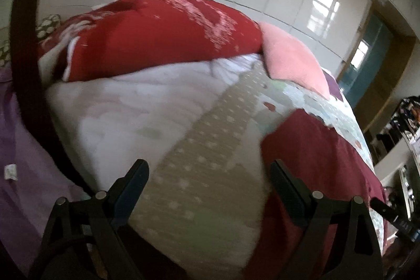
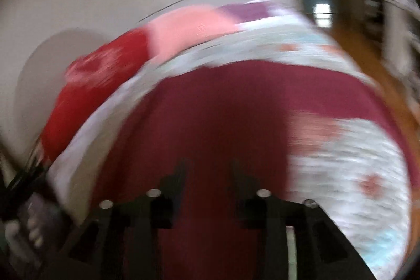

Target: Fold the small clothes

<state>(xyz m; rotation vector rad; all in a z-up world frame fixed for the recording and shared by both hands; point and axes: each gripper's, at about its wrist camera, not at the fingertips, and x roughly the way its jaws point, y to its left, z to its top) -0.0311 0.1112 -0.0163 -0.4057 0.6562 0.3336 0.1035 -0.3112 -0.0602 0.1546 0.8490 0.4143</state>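
The left tongs point(image 1: 207, 175) stand wide apart with nothing between them, hovering over a white garment with a beige dotted stripe point(image 1: 199, 138) spread on the bed point(image 1: 341, 117). Just right of that garment lies a maroon cloth point(image 1: 315, 148) — the right tongs point(image 2: 210, 172) hang above it, parted, gripping nothing, in a badly blurred view. Beyond the white garment sits a red patterned quilt point(image 1: 157, 43), with a pink cloth point(image 1: 288, 54) touching its right edge. A lilac garment point(image 1: 21, 148) lies left of the white one.
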